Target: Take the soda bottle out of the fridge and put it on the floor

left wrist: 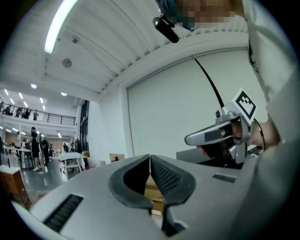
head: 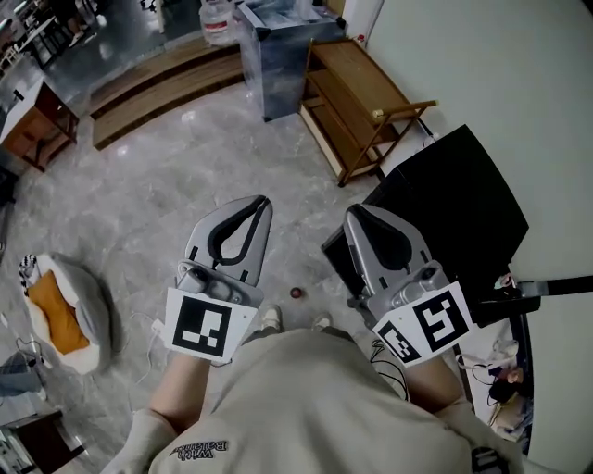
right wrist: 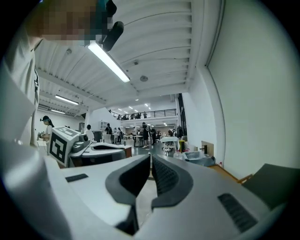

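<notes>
the left gripper [head: 261, 202] was closed, its dark ribbed pads pressed together with nothing between them, and it pointed away from the person over the grey marble floor [head: 185, 176]. the right gripper [head: 358, 213] was just beside it on the right, also fully closed and empty. each carried a marker cube [head: 199, 326] at the end near the person's body. below and to the right of the right gripper stood a low black fridge [head: 454, 208] against the white wall. the soda bottle i could not find with certainty: a small dark red round thing [head: 296, 293] lay on the floor between the two grippers, just ahead of the person's shoes [head: 270, 318], and it was perhaps the bottle's cap seen from above. far behind the fridge a wooden rack [head: 357, 97] stood by the wall, with a bluish cabinet [head: 278, 60] to its left and a big water jug [head: 219, 20] farther still. on the left a white pet bed [head: 83, 319] with an orange cushion [head: 56, 315] lay on the floor
</notes>
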Demonstrator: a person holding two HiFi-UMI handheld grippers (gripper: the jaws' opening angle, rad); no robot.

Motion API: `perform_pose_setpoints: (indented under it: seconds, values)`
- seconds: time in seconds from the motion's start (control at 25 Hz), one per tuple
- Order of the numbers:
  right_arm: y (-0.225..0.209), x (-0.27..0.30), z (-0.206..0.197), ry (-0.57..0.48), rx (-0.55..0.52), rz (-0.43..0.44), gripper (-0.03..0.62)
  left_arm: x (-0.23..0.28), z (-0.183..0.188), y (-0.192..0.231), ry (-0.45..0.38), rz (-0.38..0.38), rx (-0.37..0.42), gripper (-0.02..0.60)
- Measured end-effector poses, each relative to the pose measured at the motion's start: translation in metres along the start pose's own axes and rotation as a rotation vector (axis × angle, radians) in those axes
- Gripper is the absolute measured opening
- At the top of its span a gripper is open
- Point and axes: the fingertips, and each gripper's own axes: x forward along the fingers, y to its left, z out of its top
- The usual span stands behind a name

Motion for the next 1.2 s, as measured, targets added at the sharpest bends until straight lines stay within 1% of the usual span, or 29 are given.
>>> perform_pose_setpoints:
  seconds: [0.08, 0.16, 0.24, 0.36, 0.52, 0.64, 0.76, 0.96, 1.2]
  values:
    - [-0.007, -0.008, 0.012, -0.036, -0.035, -0.033, 0.003, -0.006, 0.013, -0.003, -0.022, 0.01, 0.038, 0.008]
    - [-0.013, -0.015, 0.023, -0.074, -0.059, -0.066, 0.0, -0.011, 0.023, -0.004, -0.048, 0.005, 0.044, 0.008]
    - [-0.015, -0.019, 0.033, -0.113, -0.055, -0.081, -0.003, -0.014, 0.03, -0.003, -0.069, -0.001, 0.048, 0.008]
    - [-0.017, -0.026, 0.043, -0.156, -0.061, -0.104, -0.005, -0.016, 0.033, 0.001, -0.08, 0.0, 0.062, 0.007]
    - [-0.017, -0.026, 0.044, -0.146, -0.081, -0.112, -0.005, -0.015, 0.028, 0.007, -0.071, 0.018, 0.073, 0.008]
    - [-0.019, -0.023, 0.042, -0.142, -0.075, -0.114, -0.005, -0.013, 0.022, 0.01, -0.061, 0.036, 0.054, 0.008]
    - [-0.024, -0.022, 0.04, -0.14, -0.055, -0.115, -0.005, -0.009, 0.022, 0.006, -0.066, 0.022, 0.049, 0.008]
    - [-0.024, -0.021, 0.039, -0.138, -0.057, -0.114, -0.005, -0.01, 0.022, 0.003, -0.057, 0.008, 0.036, 0.008]
    - [-0.021, -0.026, 0.038, -0.135, -0.096, -0.129, -0.005, -0.015, 0.022, 0.003, -0.045, 0.025, 0.037, 0.008]
